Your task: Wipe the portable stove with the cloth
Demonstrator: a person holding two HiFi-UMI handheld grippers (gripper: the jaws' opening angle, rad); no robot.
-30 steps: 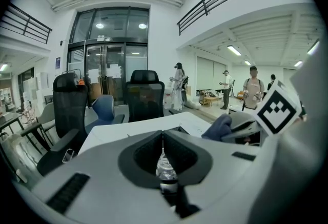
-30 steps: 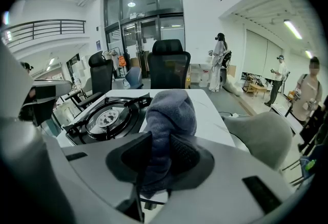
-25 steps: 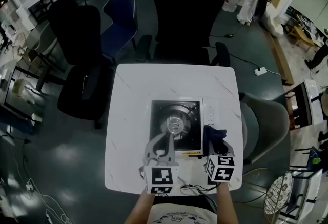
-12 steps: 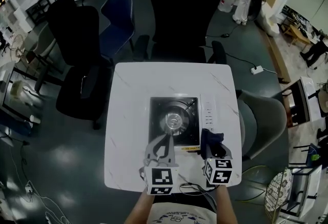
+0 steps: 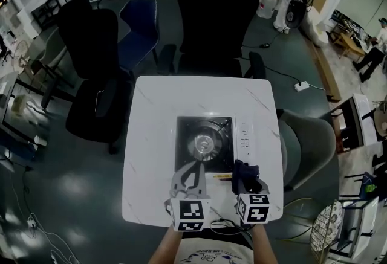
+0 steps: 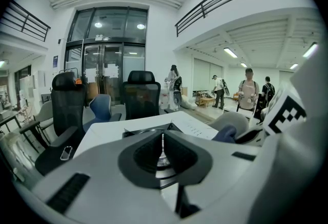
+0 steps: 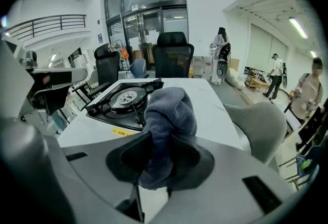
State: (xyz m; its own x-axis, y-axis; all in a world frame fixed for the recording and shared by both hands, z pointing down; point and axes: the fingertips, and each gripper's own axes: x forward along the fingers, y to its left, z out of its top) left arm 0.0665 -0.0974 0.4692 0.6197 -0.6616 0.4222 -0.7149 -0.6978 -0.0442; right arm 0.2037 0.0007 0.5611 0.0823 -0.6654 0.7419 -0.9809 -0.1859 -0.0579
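The portable stove [image 5: 205, 143] sits in the middle of the white marble table [image 5: 151, 106], its round burner [image 7: 125, 98] and black top showing, a white control panel [image 5: 244, 136] on its right. My right gripper [image 5: 244, 179] is shut on a dark blue cloth [image 7: 169, 130], which hangs in front of the stove's near right corner, just off it. The cloth [image 5: 247, 171] bunches up above the jaws. My left gripper [image 5: 192, 179] is shut with nothing in it, at the stove's near edge. The stove [image 6: 154, 133] lies just beyond its jaws.
Black office chairs [image 5: 213, 15] stand behind the table and another [image 5: 91, 69] to its left. A grey chair [image 5: 308, 142] is close on the right. Cables lie on the floor. People stand far off at the back right [image 7: 277, 74].
My right gripper with the cloth has drawn back toward me and slightly left, off the stove's right front part to the table's near edge. The left gripper has stayed put.
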